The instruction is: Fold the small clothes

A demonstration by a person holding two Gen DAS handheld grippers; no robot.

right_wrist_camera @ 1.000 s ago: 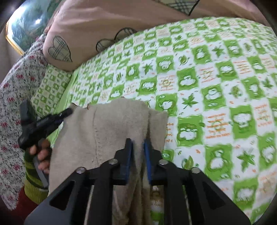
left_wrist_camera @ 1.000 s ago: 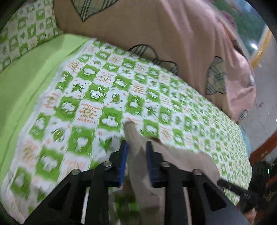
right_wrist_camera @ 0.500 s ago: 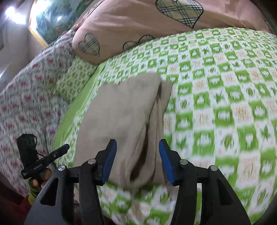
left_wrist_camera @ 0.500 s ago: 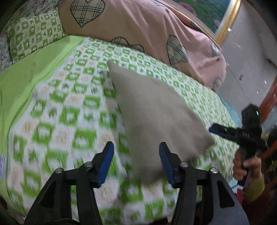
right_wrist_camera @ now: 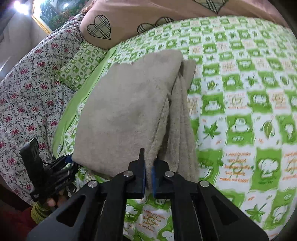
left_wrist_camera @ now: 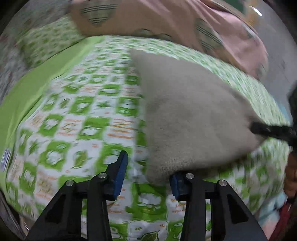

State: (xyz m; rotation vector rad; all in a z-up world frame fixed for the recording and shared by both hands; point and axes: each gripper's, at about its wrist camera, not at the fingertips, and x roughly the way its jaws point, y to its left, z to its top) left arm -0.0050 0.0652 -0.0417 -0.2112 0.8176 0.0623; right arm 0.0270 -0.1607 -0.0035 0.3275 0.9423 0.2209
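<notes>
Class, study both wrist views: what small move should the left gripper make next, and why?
Probably finish closing the left gripper on the beige cloth's near corner. The right gripper already pinches the other corner, while the left fingers, closing, straddle their corner without pressing it.

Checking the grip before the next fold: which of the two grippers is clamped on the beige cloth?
The right gripper: its jaws pinch the cloth. The left gripper's jaws are closing, not yet pressing.

Even indoor light, a lamp (right_wrist_camera: 18,5) glaring top left; left view smeared by motion blur, both edges fisheye-bent.
</notes>
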